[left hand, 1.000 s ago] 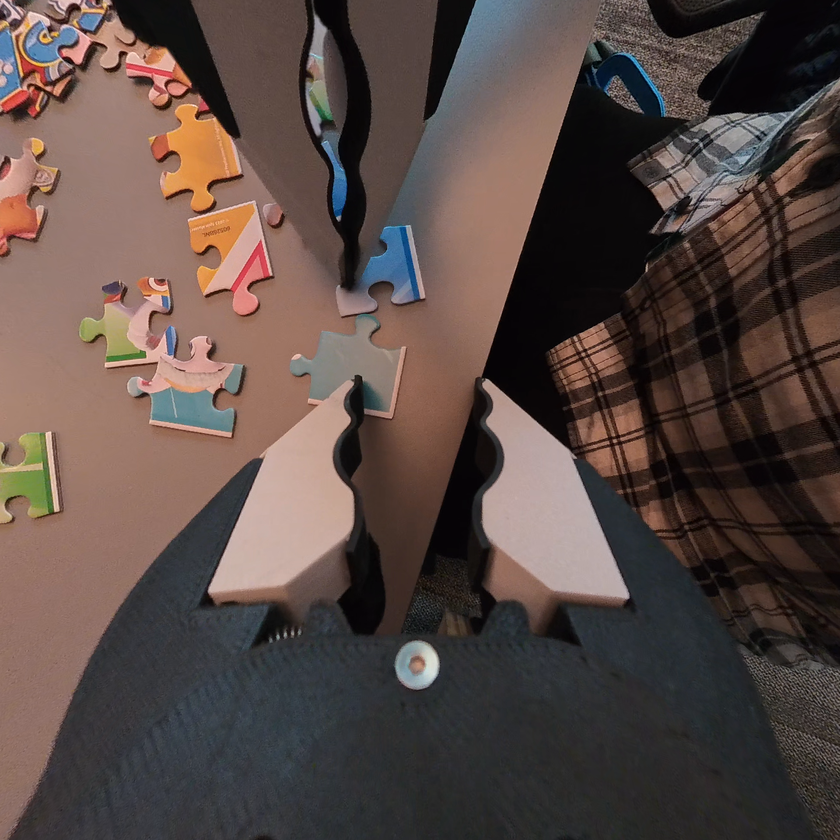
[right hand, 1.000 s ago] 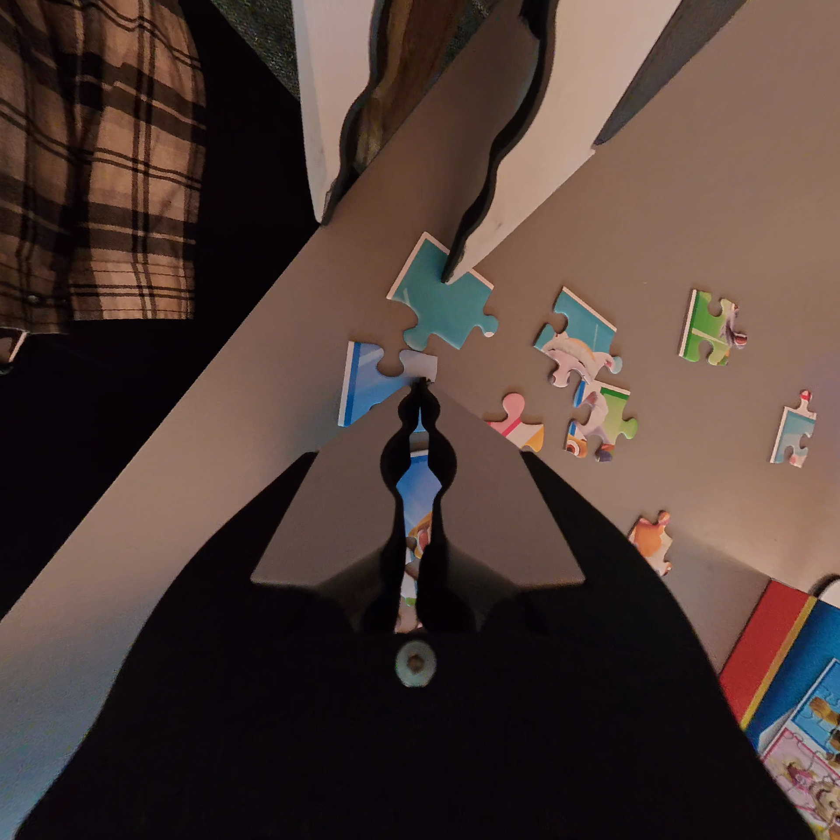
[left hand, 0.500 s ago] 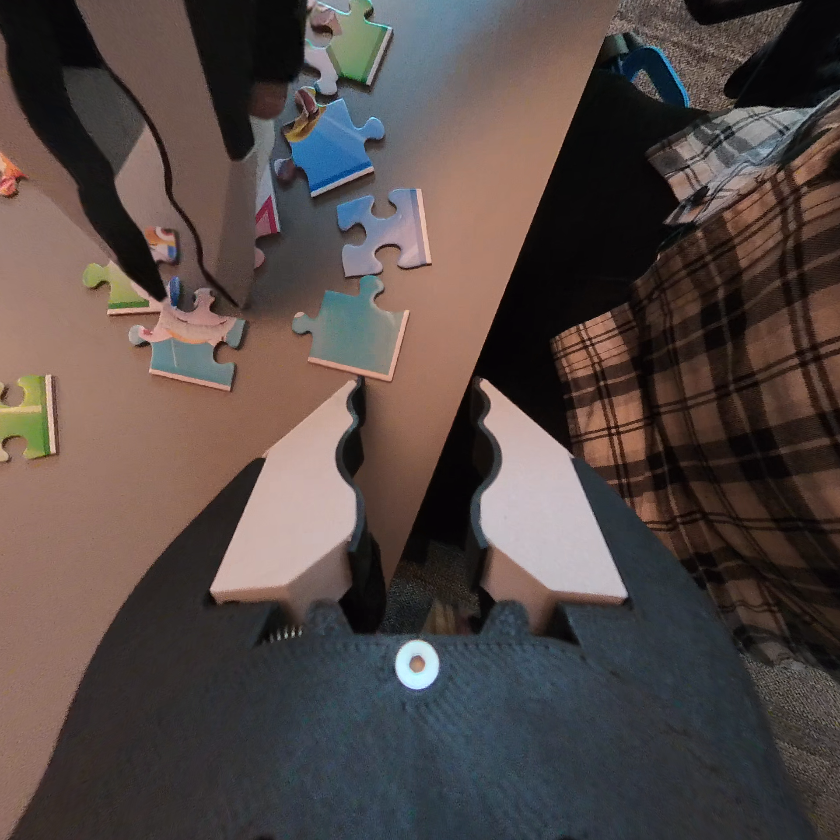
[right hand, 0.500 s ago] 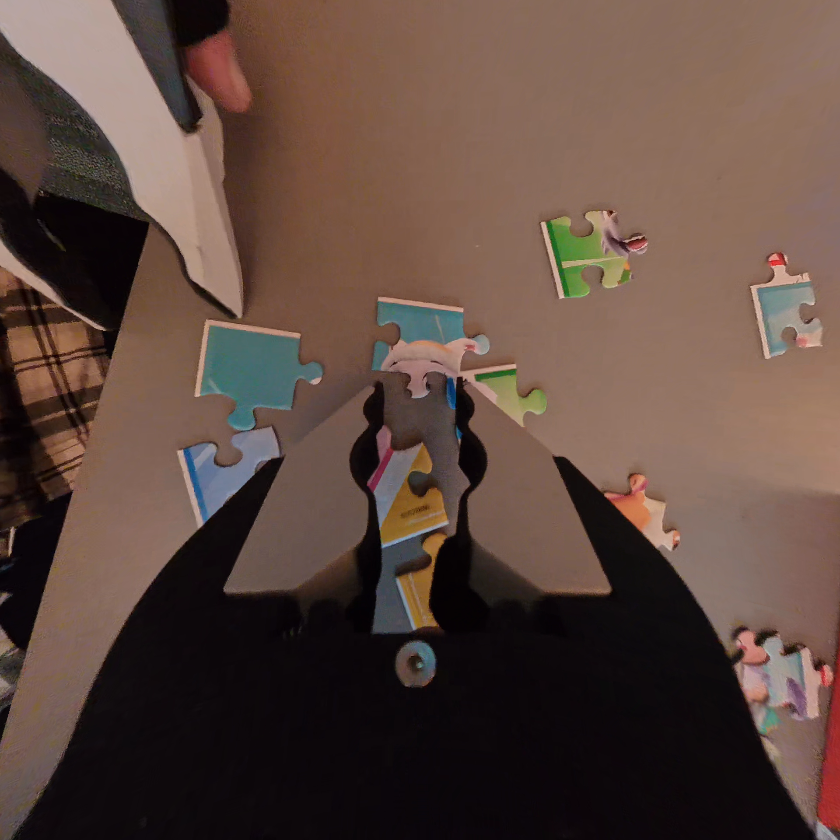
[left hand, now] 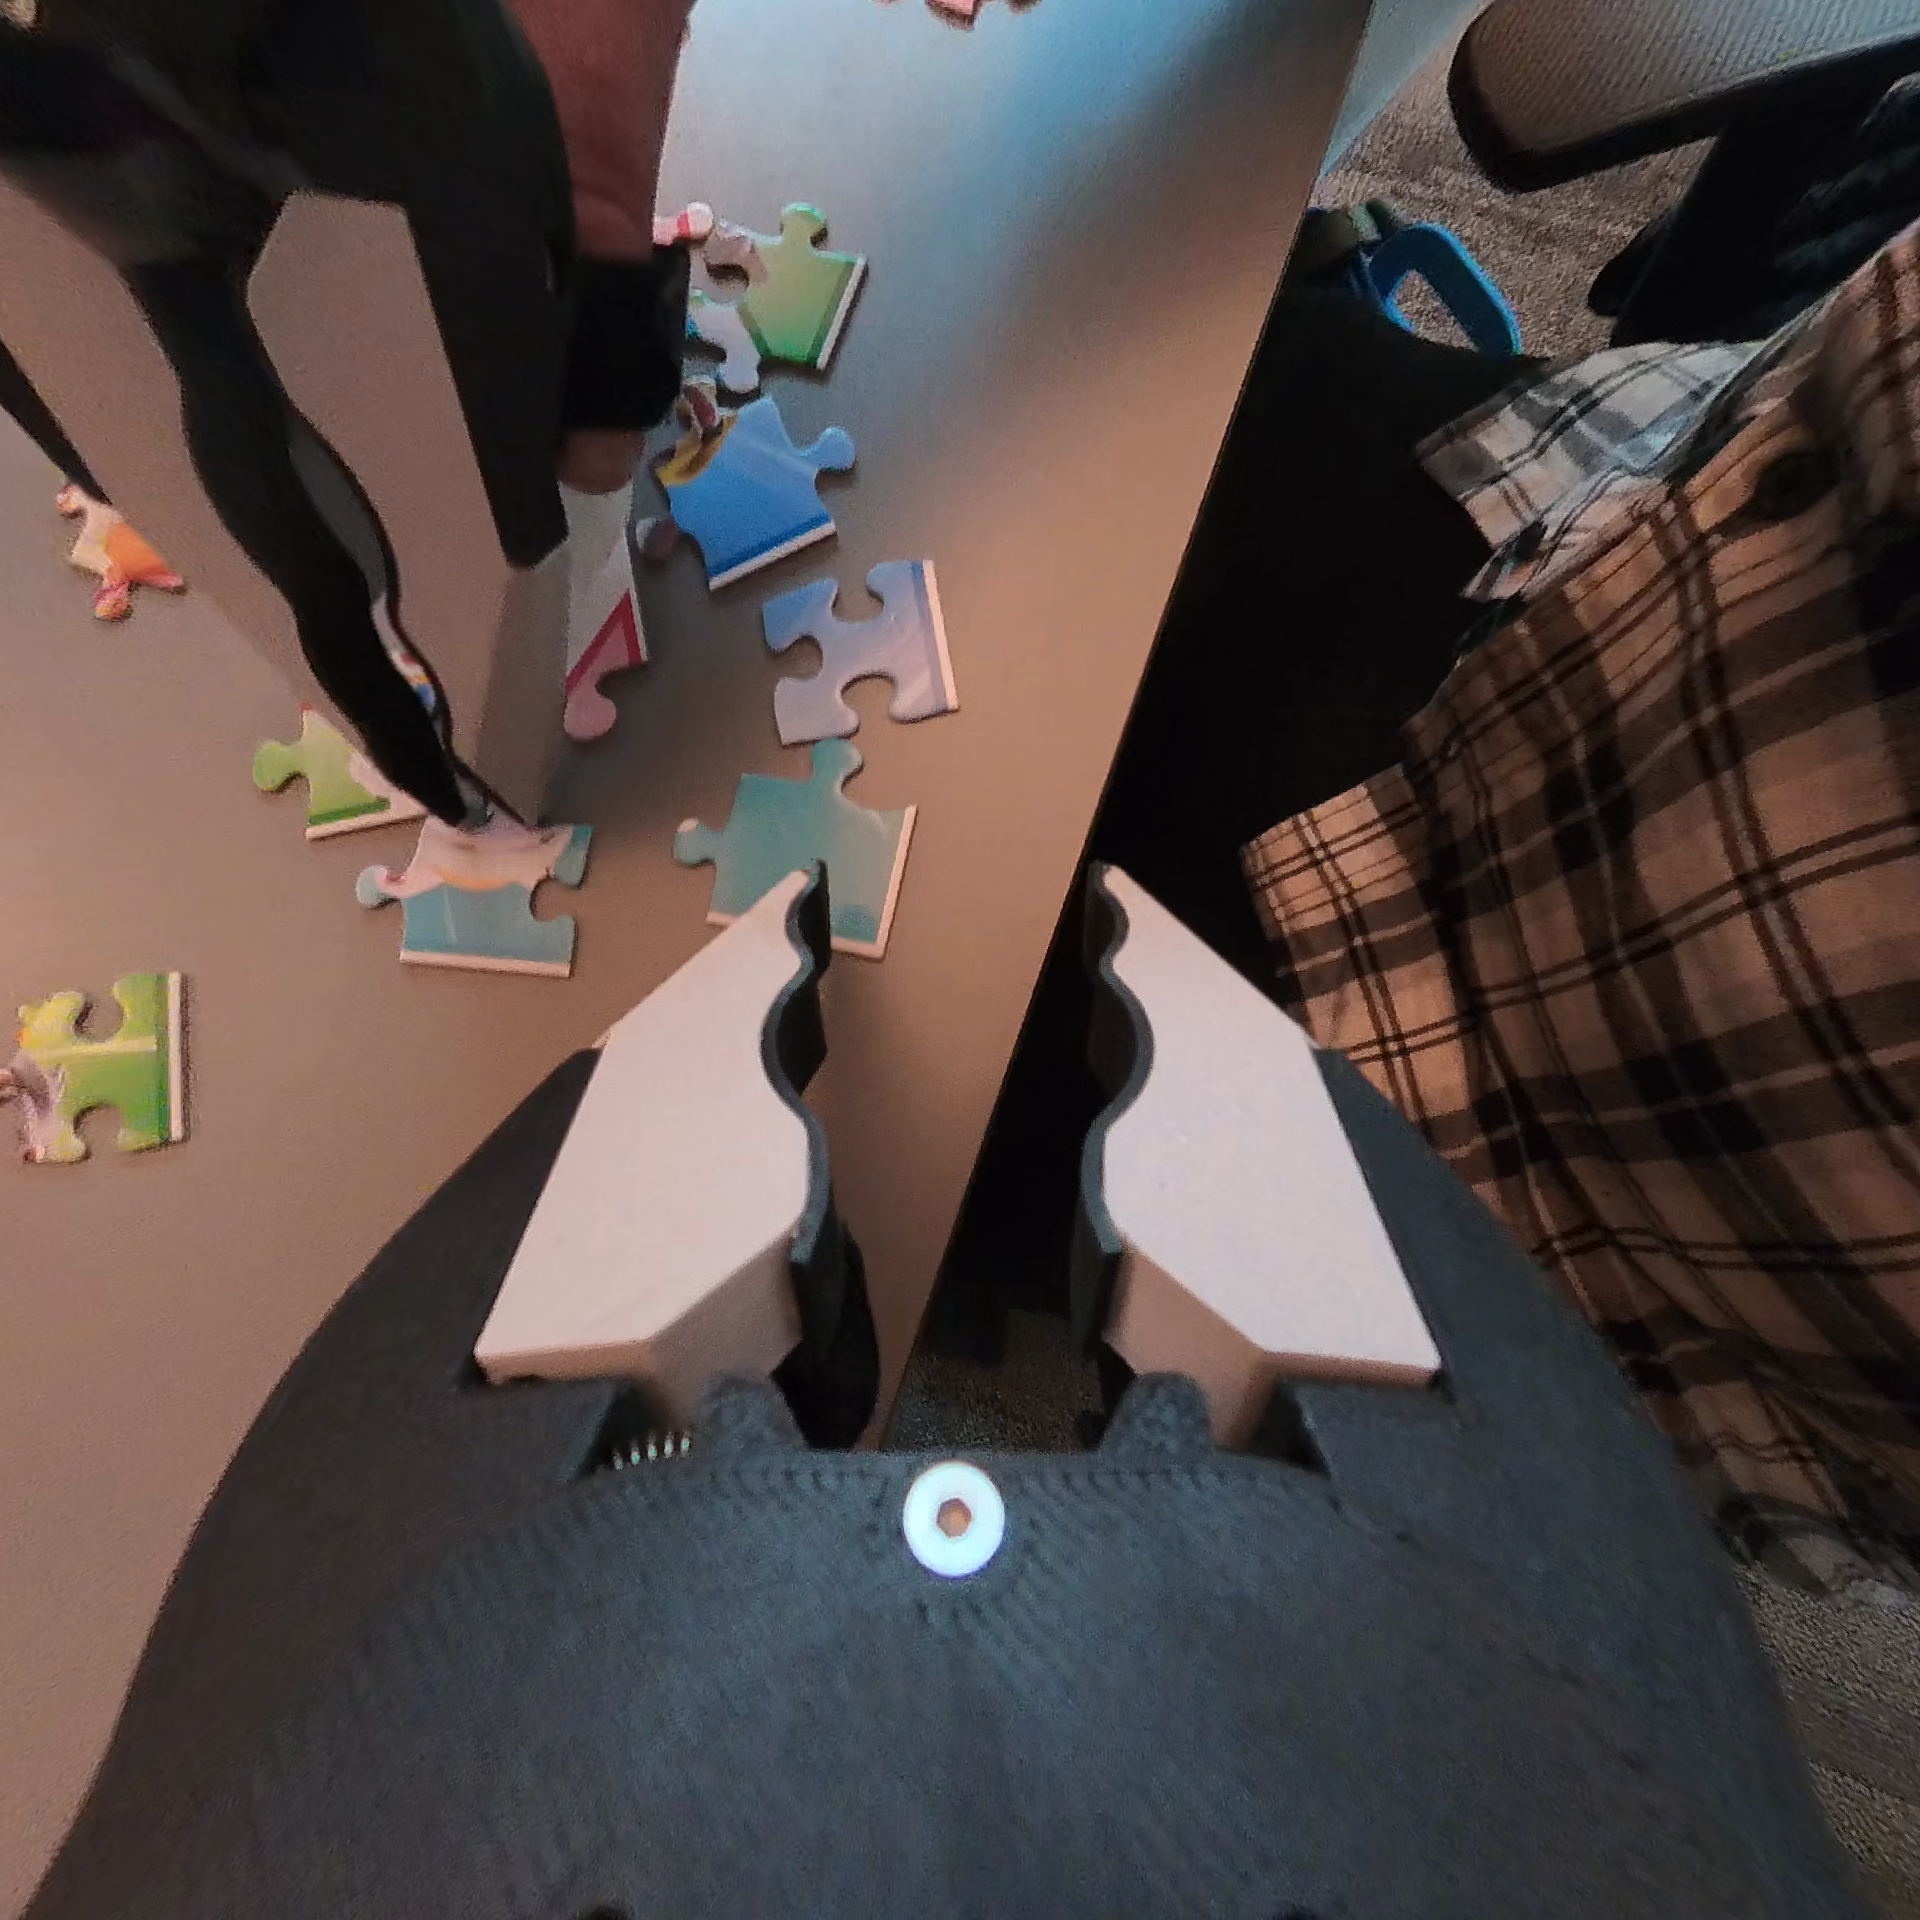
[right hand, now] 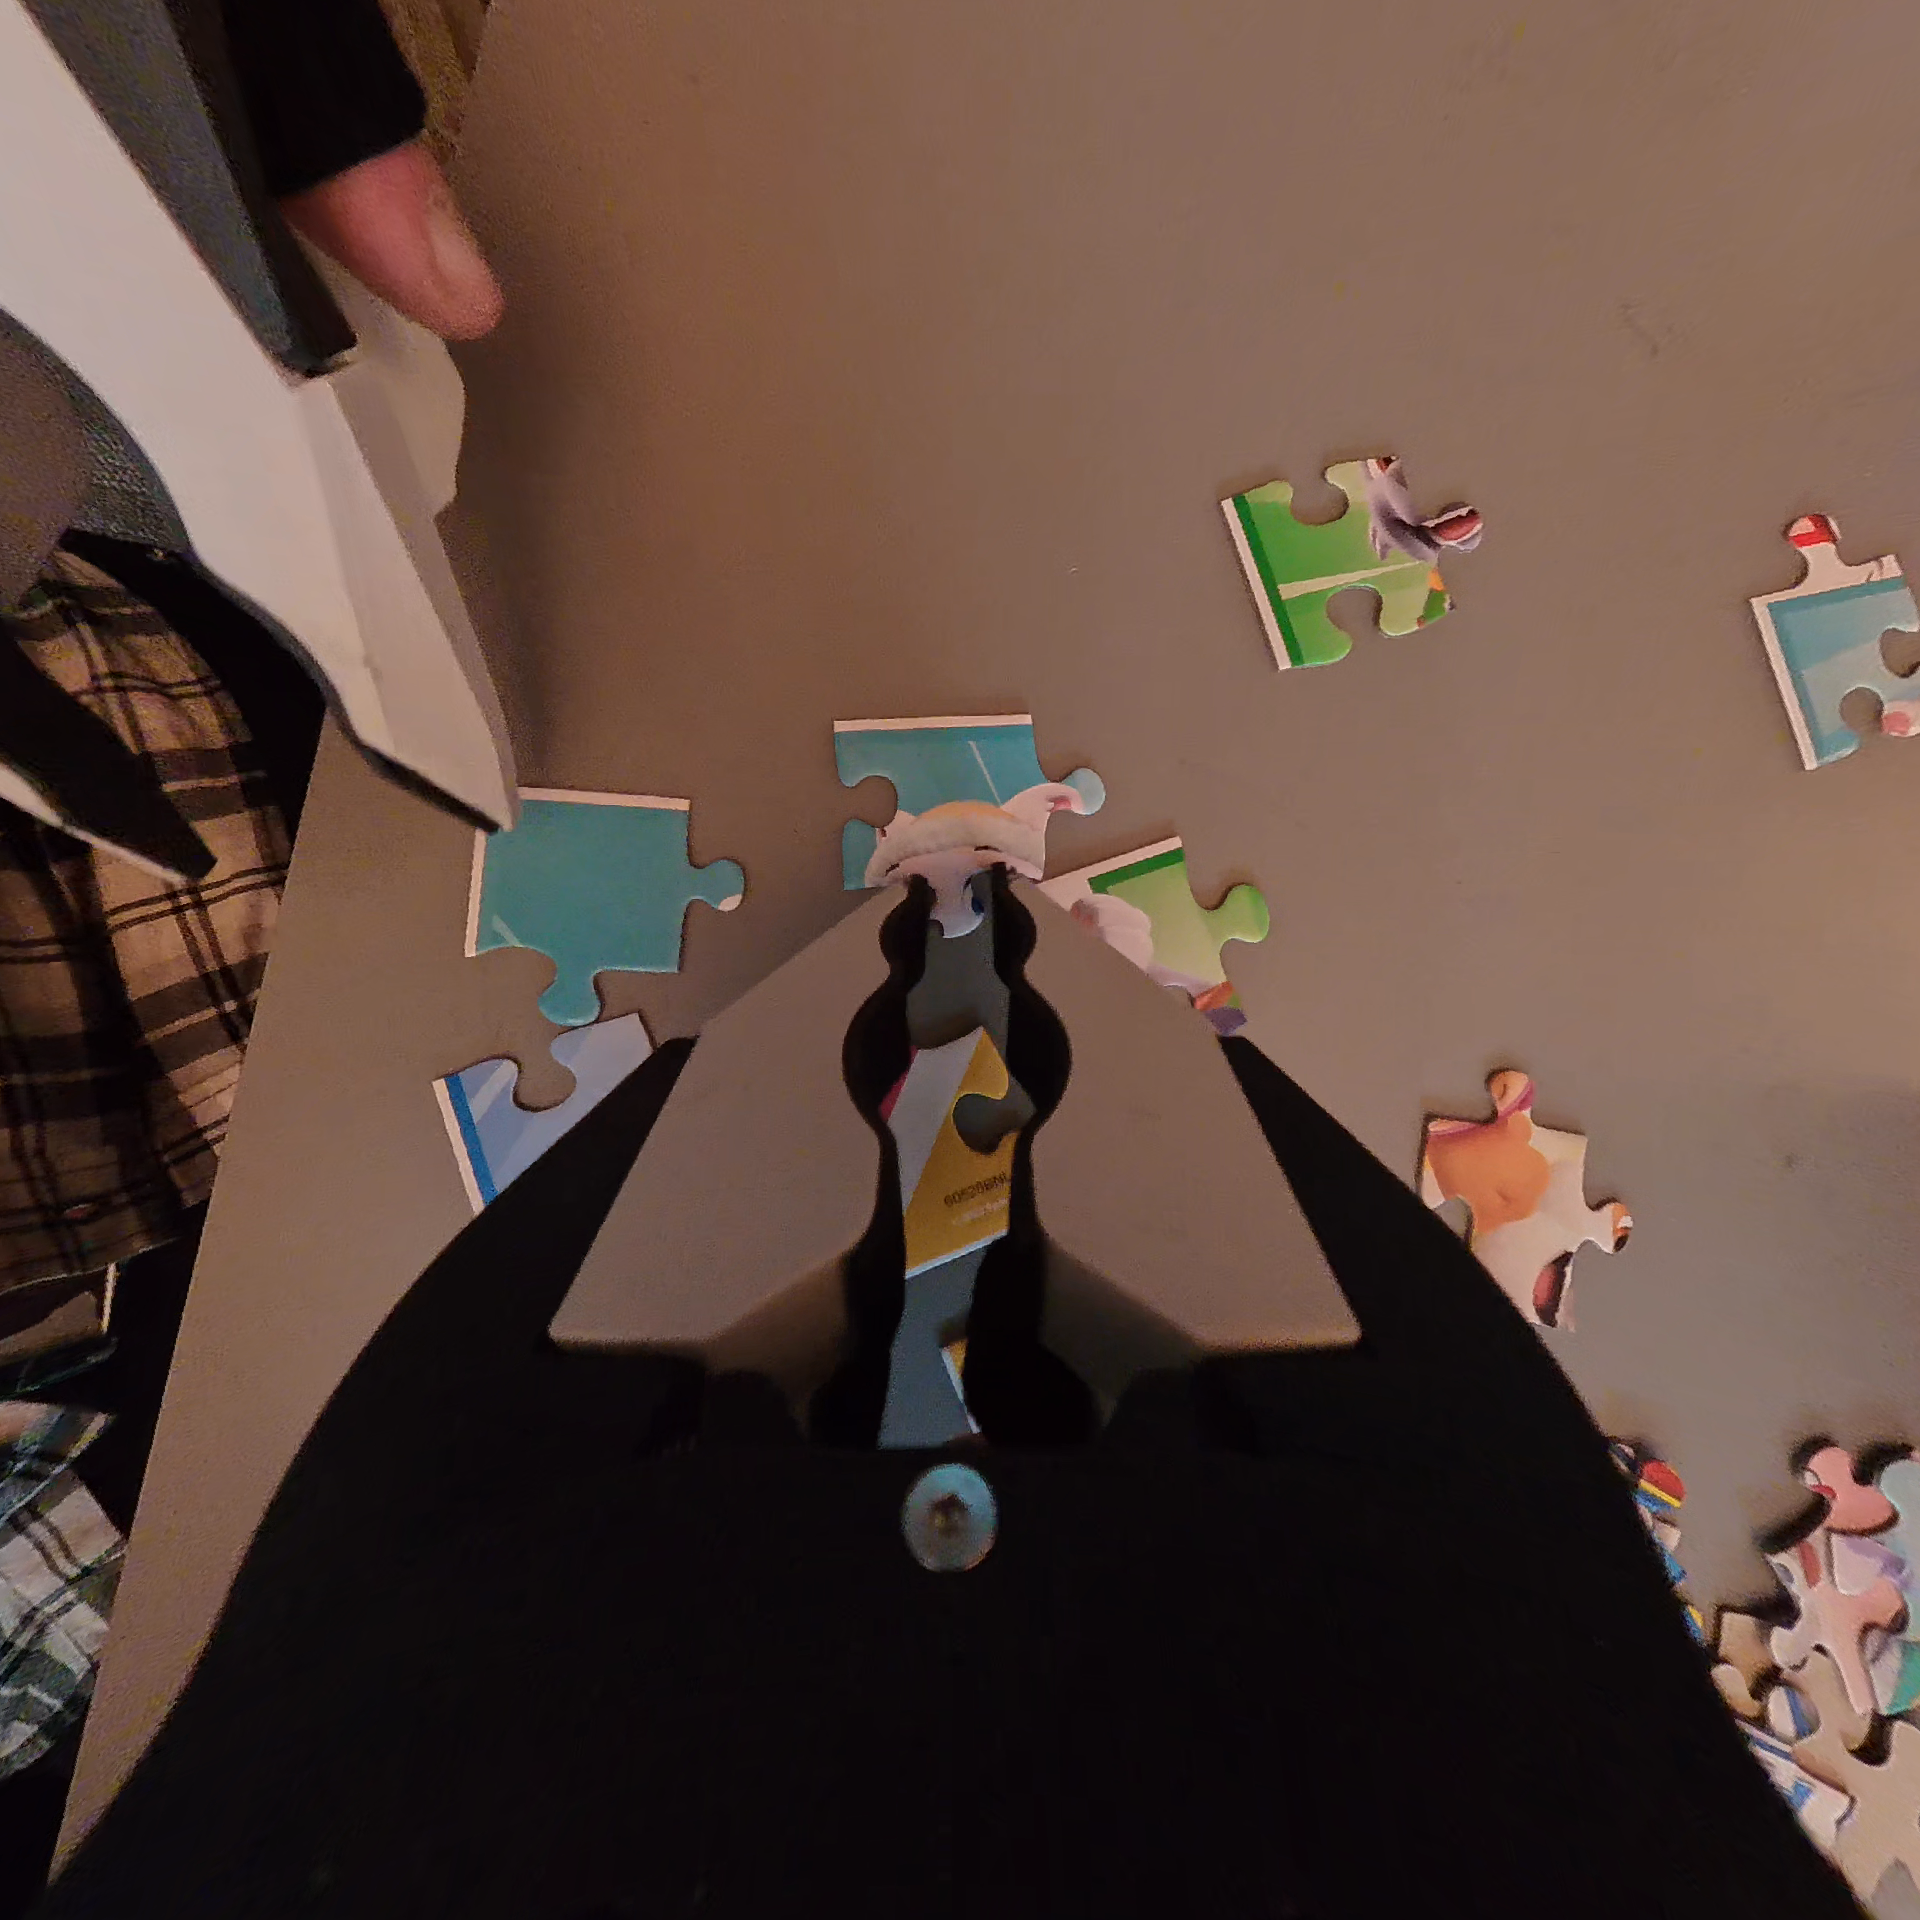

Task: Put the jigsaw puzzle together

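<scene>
Several puzzle pieces [left hand: 810,852] lie loose on table [left hand: 987,416].

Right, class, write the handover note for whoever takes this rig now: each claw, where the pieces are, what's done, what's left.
Left claw: open, empty, at the table edge beside the plain teal piece.
Right claw: nearly closed, tips either side of a tab on the teal-and-white piece; grip unconfirmed.
Pieces: the pale blue piece and green piece lie loose and apart.
Done: none of these are joined. Whether the corner cluster is joined is unclear.
Left: match and join everything.
</scene>
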A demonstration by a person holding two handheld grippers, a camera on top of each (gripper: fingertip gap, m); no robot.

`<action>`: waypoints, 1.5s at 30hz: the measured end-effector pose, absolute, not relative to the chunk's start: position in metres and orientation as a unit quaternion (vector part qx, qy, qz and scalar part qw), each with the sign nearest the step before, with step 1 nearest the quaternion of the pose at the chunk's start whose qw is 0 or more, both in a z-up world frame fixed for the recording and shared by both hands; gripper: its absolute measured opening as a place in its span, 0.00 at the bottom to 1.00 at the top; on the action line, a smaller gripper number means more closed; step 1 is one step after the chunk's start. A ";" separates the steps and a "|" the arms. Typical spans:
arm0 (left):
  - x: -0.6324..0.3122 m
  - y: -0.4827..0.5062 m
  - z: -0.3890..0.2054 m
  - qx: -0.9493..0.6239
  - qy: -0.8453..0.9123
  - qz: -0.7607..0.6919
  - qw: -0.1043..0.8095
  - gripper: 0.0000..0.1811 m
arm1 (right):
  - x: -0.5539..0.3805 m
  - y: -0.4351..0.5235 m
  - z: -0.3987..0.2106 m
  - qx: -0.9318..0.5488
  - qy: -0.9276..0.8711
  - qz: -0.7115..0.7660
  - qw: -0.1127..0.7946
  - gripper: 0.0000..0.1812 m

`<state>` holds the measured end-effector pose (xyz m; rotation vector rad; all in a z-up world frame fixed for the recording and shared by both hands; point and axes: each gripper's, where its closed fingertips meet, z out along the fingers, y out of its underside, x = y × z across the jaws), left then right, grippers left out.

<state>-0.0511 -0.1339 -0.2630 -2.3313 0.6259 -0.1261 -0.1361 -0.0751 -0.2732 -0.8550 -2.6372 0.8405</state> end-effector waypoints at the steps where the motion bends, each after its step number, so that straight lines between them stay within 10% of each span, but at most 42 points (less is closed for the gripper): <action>1: -0.049 -0.132 -0.264 -0.902 0.244 -0.052 0.352 0.27 | -0.136 -0.075 -0.273 -0.294 -0.903 0.289 0.120 0.07; 45: -0.065 -0.153 -0.275 -0.916 0.199 -0.055 0.344 0.29 | -0.123 -0.076 -0.274 -0.316 -0.895 0.299 0.102 0.00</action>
